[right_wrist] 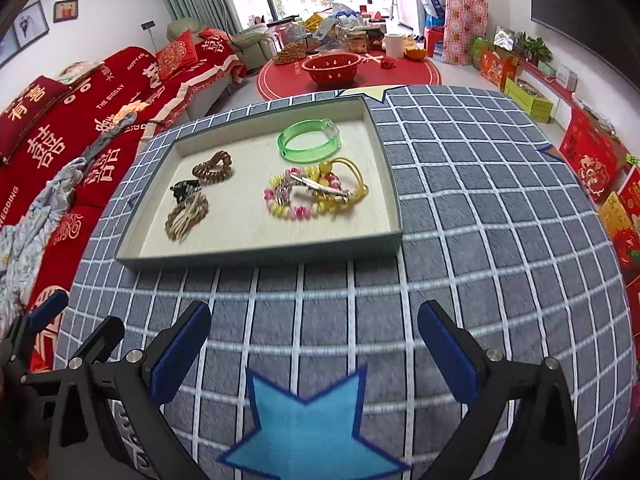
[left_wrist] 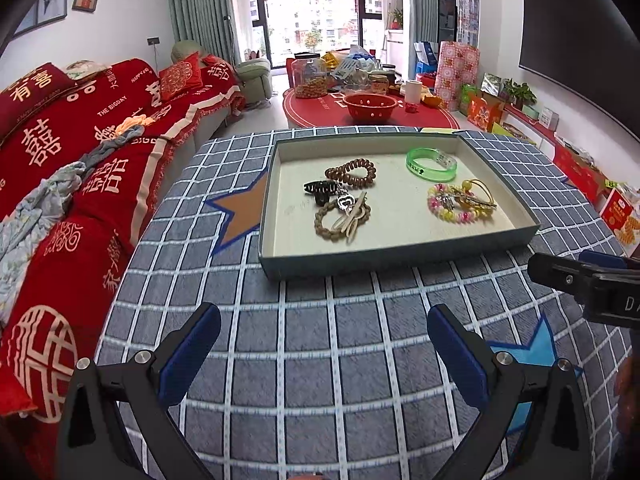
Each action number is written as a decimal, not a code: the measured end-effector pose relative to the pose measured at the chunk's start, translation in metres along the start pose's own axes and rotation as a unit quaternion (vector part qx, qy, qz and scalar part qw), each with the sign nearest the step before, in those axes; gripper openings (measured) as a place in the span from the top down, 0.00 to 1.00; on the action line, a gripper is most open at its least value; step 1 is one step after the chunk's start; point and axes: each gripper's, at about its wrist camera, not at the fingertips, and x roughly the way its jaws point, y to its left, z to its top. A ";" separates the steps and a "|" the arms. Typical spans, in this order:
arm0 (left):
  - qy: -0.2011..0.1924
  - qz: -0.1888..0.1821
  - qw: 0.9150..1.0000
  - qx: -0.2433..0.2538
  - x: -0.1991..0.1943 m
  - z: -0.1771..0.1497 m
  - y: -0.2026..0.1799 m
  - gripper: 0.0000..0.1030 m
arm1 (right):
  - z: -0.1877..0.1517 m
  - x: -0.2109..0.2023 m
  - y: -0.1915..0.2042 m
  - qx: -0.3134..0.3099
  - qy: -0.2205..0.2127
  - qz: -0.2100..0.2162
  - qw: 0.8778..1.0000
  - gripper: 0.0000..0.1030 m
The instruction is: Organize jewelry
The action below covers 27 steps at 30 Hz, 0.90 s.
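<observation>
Bright window daylight, fisheye-warped edges

right tongs (left_wrist: 560, 276) — cut by edge | blue star (right_wrist: 312, 432) — cropped below

Home living room: sofa (left_wrist: 80, 128), wall television (left_wrist: 576, 36)

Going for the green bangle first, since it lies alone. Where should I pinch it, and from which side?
Take the green bangle on its near plain arc, from above, one finger inside the ring and one outside. It lies flat in the tray; the far-right end carries a bulkier clear clasp. The right gripper looks better placed.
</observation>
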 end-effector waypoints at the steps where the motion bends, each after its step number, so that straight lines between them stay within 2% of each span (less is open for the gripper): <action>1: -0.002 0.001 1.000 -0.002 -0.003 -0.002 0.000 0.00 | -0.004 -0.003 0.001 -0.001 -0.004 -0.001 1.000 0.00; 6: -0.030 0.000 0.999 -0.018 -0.022 -0.016 0.003 0.00 | -0.022 -0.018 0.004 -0.003 -0.034 -0.012 0.999 0.00; 15: -0.065 0.024 0.997 -0.026 -0.038 -0.028 0.008 0.00 | -0.041 -0.046 0.015 -0.031 -0.100 -0.036 0.994 0.00; 27: -0.073 0.021 0.997 -0.023 -0.046 -0.030 0.002 0.00 | -0.052 -0.061 0.019 -0.041 -0.139 -0.053 0.988 0.00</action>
